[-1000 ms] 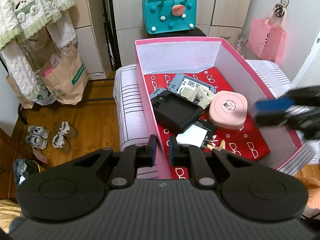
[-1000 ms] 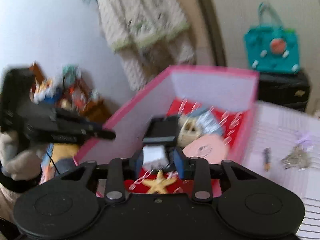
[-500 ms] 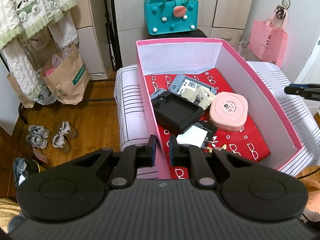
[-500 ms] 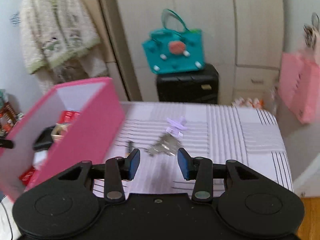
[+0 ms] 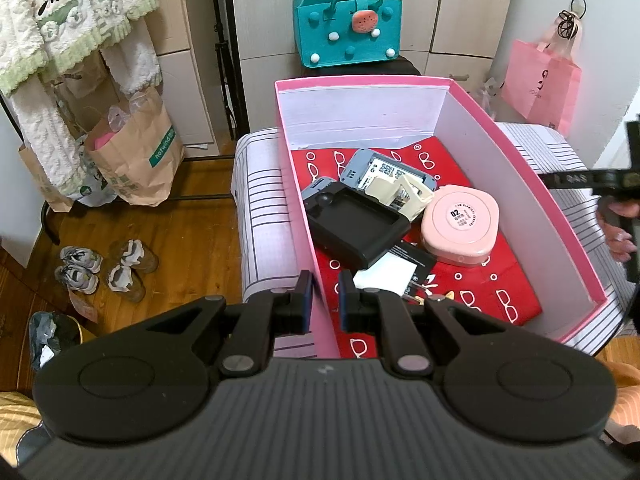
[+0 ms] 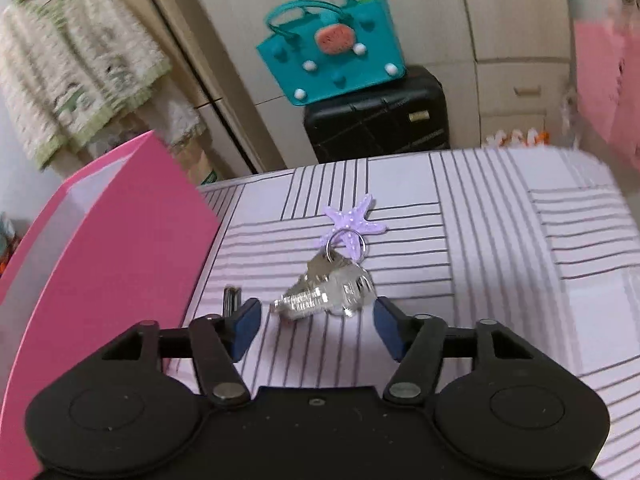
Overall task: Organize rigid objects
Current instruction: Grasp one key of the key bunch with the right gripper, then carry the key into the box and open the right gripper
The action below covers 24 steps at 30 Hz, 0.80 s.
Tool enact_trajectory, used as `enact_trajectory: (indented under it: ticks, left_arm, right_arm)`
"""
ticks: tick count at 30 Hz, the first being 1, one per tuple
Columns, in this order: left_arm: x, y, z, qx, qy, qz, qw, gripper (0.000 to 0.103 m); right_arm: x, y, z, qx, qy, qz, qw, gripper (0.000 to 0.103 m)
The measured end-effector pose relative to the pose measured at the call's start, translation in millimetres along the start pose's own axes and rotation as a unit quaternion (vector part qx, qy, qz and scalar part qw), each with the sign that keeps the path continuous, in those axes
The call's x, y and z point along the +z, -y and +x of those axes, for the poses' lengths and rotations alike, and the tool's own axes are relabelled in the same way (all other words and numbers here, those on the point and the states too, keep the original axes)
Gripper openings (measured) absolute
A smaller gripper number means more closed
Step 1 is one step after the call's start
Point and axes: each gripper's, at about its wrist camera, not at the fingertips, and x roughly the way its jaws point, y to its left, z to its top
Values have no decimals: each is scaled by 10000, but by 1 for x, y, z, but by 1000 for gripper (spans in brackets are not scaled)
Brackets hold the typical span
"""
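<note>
1. The striped tabletop (image 6: 500, 240) stretches ahead of the right gripper (image 6: 316, 320) and lies under the pink box (image 5: 500, 148).
2. The pink box wall sits between the fingers of the left gripper (image 5: 322, 300), which is nearly shut and clamped on that wall; the box holds a black case (image 5: 356, 228), a round pink case (image 5: 460, 220) and a grey device (image 5: 384, 168).
3. The right gripper hangs over the tabletop, jaws opening, nothing held.
4. The bunch of keys (image 6: 332, 288) lies just ahead of and between its fingers, untouched.
5. The purple starfish charm (image 6: 354, 220) lies beyond the keys on their ring.
6. A small dark object (image 6: 231, 296), too blurred to identify, lies by the right gripper's left finger.
</note>
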Motion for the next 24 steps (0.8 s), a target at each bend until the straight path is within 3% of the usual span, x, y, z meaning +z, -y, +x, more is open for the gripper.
enact_trajectory:
  ticks: [3, 5, 7, 9, 12, 16, 17, 20, 24]
  left_arm:
    - [0, 0, 0, 3, -7, -1, 10000, 11]
    - [0, 0, 0, 0, -4, 4, 10000, 11]
    - [0, 0, 0, 3, -3, 1, 10000, 11]
    - [0, 0, 0, -7, 1, 0, 10000, 11]
    - [0, 0, 1, -17, 11, 24, 10000, 11]
    - [0, -1, 1, -17, 7, 10, 10000, 11]
    - [0, -1, 1, -15, 8, 13, 10000, 11]
    - [0, -2, 2, 2, 5, 9, 10000, 11]
    - [-1, -1, 2, 30, 6, -5, 10000, 11]
  right_arm:
    - [0, -13, 11, -95, 265, -253, 9993, 79]
    - [-5, -23, 15, -314, 385, -524, 9974, 75]
    - [-12, -29, 12, -597, 503, -769, 9940, 55]
    - [-15, -22, 6, -611, 577, -719, 9939, 33]
    - [-15, -6, -4, -393, 546, -462, 9967, 24]
    - [-16, 1, -17, -311, 530, -355, 9975, 18]
    - [-17, -2, -21, -265, 539, -330, 9976, 12]
    - [-14, -5, -30, -80, 484, -326, 9983, 11]
    - [-14, -9, -35, -144, 501, -356, 9980, 11]
